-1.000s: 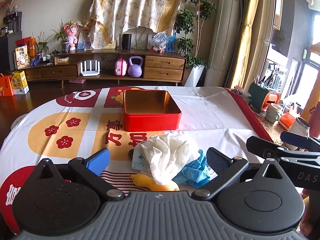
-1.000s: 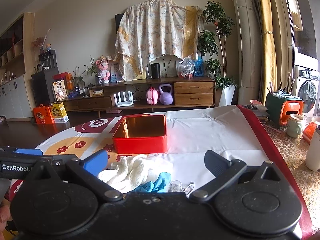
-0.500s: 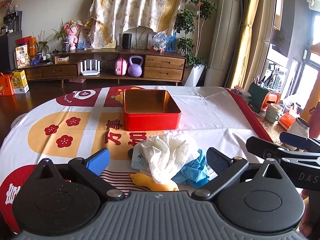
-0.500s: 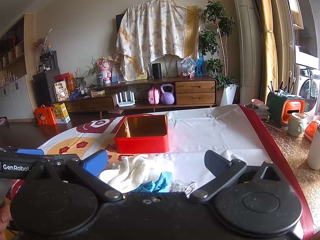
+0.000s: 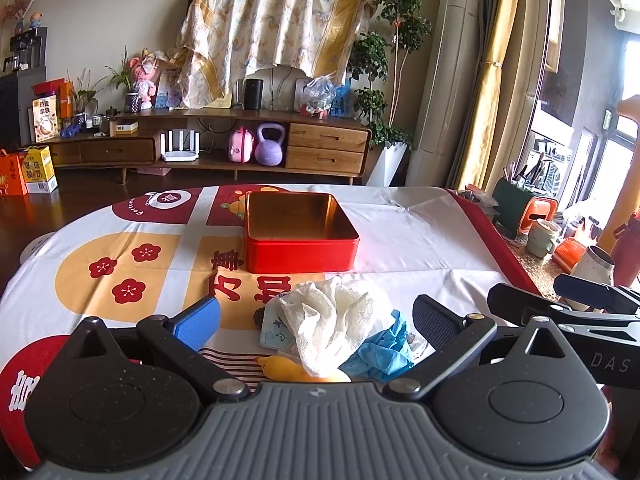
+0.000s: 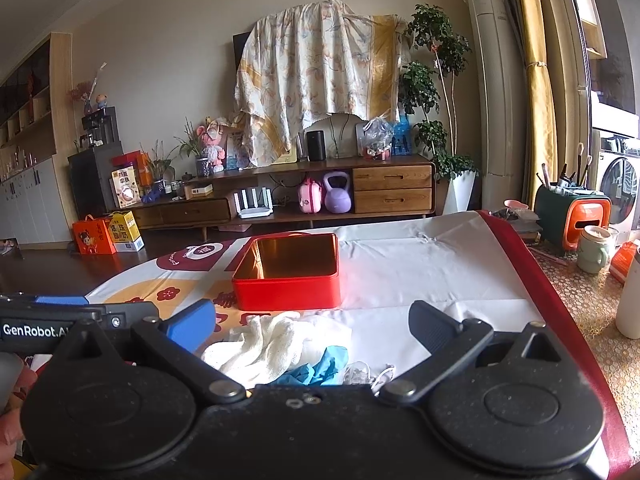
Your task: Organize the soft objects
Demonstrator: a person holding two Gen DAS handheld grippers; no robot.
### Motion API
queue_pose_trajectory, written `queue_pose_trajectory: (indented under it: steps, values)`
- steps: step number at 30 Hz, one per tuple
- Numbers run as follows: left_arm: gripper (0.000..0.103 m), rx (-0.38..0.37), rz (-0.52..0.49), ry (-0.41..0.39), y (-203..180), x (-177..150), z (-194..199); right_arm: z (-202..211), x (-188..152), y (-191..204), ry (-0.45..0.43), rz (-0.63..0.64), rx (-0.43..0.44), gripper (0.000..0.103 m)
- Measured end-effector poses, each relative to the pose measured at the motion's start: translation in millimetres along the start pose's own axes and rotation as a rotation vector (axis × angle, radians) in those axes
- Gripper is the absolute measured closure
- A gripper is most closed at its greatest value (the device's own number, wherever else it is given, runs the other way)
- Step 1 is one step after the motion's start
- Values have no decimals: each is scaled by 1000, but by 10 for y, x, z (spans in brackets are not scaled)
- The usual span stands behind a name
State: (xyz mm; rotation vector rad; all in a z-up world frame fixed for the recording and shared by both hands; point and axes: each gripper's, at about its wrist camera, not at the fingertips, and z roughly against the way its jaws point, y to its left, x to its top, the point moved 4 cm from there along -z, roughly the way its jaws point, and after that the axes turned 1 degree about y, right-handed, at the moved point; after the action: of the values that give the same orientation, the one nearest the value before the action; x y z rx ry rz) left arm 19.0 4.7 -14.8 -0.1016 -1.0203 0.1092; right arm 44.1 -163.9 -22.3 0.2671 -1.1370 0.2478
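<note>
Nearest the left wrist camera, the left gripper [image 5: 316, 322] stands with its jaws spread wide and nothing between the pads; it hangs just short of a small heap of soft things on the desk [image 5: 420, 248]. The right gripper [image 6: 312, 326] is likewise wide open and holds nothing, set beside the left one and facing the same heap from the right.

The heap lies on the near part of the patterned tablecloth [image 5: 132, 256]. A white knitted cloth [image 5: 336, 320] sits on top, bunched and drooping over the rest. Under its right edge lies a crumpled blue glove [image 5: 384, 350], touching it. At the near edge a yellow rubber duck [image 5: 292, 370] pokes out from below the cloth, partly hidden by the gripper body. To the left of the cloth a small pale blue printed packet [image 5: 274, 326] leans against it, with a small dark object just beside it that is too small to tell. In the right wrist view a clear crinkled plastic wrapper [image 6: 360, 372] lies just right of the glove.

Beyond the heap, near but apart from it, an open red tin box [image 5: 300, 254] with a gold inside stands upright on the desk, with nothing in it.

Farther off, a wooden TV cabinet [image 5: 328, 152] stands against the wall, holding a purple kettlebell [image 5: 270, 152].
</note>
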Motion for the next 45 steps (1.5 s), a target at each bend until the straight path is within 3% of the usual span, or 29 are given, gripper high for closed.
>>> queue_pose_trajectory:
  steps: [28, 45]
  values:
    - [0, -4, 6, -5, -25, -5, 19, 6, -15, -3, 1, -1, 2, 0]
    - [0, -21, -12, 44, 46, -51, -422, -294, -110, -13, 70, 23, 2, 1]
